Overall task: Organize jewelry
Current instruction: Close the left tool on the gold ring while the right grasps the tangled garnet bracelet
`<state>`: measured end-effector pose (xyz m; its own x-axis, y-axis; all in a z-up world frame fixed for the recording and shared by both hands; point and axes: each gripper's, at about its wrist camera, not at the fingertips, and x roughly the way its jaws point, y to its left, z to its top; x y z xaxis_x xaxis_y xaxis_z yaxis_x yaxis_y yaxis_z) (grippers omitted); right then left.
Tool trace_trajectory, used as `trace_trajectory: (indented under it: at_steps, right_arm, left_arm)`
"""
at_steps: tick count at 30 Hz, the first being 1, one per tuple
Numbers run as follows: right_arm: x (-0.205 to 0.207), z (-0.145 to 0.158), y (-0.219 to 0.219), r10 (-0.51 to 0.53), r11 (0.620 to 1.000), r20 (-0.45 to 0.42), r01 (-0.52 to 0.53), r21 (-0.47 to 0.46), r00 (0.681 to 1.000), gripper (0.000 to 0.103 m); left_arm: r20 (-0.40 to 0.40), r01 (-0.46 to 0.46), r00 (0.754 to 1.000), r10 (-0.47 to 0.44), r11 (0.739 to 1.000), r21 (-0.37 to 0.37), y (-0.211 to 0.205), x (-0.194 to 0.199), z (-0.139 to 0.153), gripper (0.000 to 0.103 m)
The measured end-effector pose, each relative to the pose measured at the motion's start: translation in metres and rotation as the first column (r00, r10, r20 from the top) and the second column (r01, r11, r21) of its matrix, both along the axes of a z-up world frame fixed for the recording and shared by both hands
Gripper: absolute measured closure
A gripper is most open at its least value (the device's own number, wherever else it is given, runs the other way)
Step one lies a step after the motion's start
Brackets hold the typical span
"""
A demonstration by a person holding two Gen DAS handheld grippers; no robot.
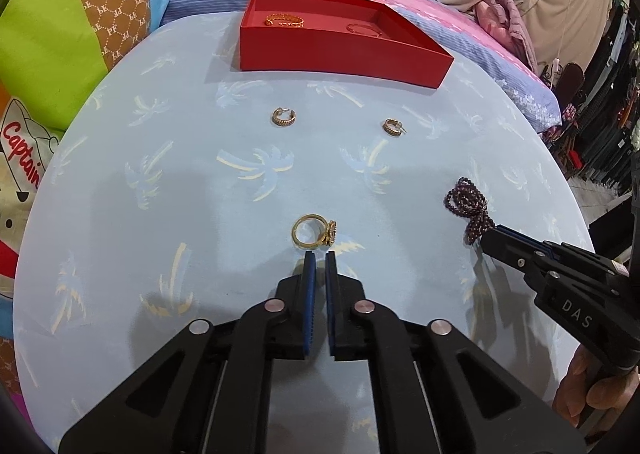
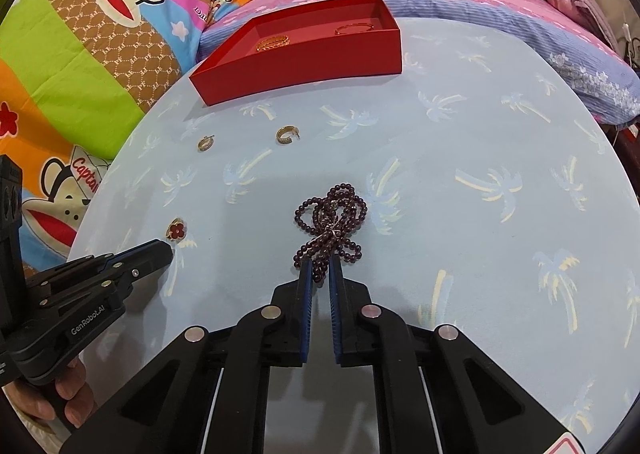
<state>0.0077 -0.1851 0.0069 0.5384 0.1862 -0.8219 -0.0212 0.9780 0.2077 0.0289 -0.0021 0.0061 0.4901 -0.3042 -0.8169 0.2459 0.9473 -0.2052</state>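
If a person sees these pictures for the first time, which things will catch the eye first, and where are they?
First the red box at the far edge of the pale blue palm-print table, with gold bangles inside. Then the dark bead necklace, bunched on the right, its near end between the right gripper fingers. Last, the gold ring with a red clover face, lying just ahead of the shut left gripper.

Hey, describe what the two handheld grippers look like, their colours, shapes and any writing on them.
Both are matte black plastic. The left gripper and right gripper each have two flat fingers lined with ribbed blue pads, driven by angular linkage arms with round silver pivot pins. White lettering reads "GenRobot.AI" on the left body and "DAS" on the right. No cables or sleeves show.
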Motion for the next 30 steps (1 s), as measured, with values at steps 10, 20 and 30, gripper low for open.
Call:
trace_trajectory:
  at_steps: [10,20,30]
  right_arm:
    - [0.004,-0.002,0.001,-0.007,1.000,0.002,0.007,0.000,1.000,0.092]
    - [0.009,-0.001,-0.005,-0.022,1.000,0.010,0.022,0.008,1.000,0.099]
    - [0.005,0.011,-0.012,-0.031,0.999,0.041,0.029,0.027,0.999,0.099]
  left_arm:
    - [0.045,-0.019,0.999,0.017,0.999,0.045,-0.004,0.010,0.000,0.067]
    - [0.039,0.011,0.999,-0.012,1.000,0.019,-0.009,0.013,0.000,0.083]
    - [0.033,0.030,0.999,-0.029,0.999,-0.013,-0.010,0.011,0.004,0.100]
